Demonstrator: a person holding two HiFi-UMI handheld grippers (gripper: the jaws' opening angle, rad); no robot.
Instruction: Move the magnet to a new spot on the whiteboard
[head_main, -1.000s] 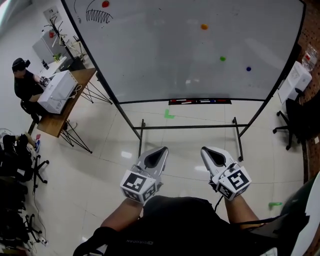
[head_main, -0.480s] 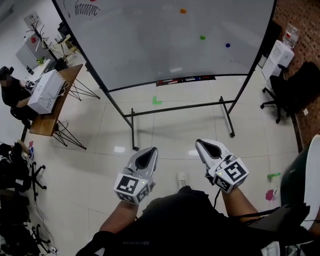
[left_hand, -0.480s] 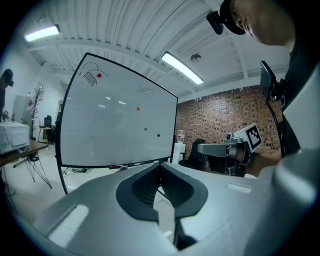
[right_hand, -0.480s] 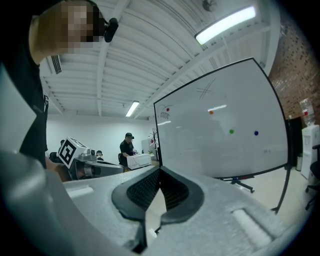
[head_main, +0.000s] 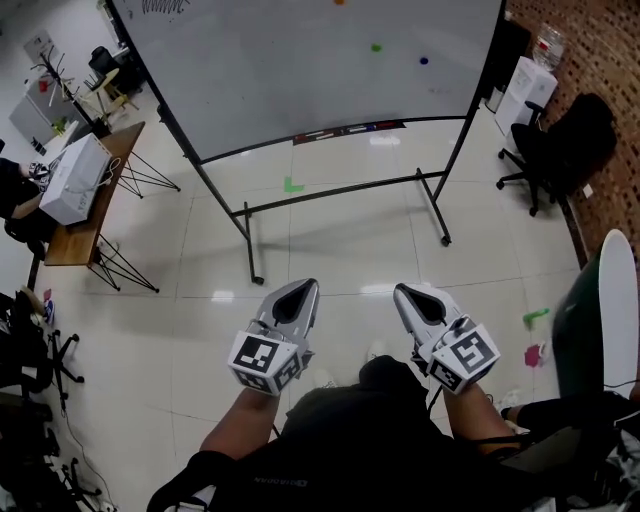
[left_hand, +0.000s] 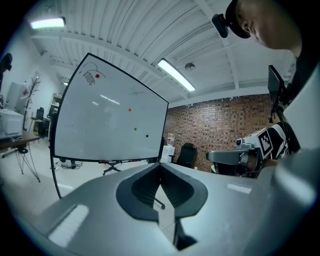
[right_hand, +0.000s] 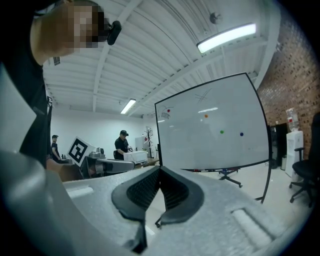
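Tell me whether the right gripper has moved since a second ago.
Yes. The right gripper has backed away from the whiteboard: the stand's foot, beside it earlier, now lies well ahead.

1. Whiteboard (head_main: 300, 70), head view: the frame's top edge cuts off its upper part, and we see only the lower board.
2. Orange magnet (head_main: 340, 2): sliced by that same top edge.
3. Scribble (head_main: 160, 6), upper left: only its bottom fringe shows. In both gripper views it is too small for us to read.
4. Marker tray (head_main: 350, 130): contents too small for us to count.
5. Seated person (head_main: 12, 205): partly cut off by the left edge.
6. White curved object (head_main: 612, 300): cut off by the right edge, and we cannot tell what it is.
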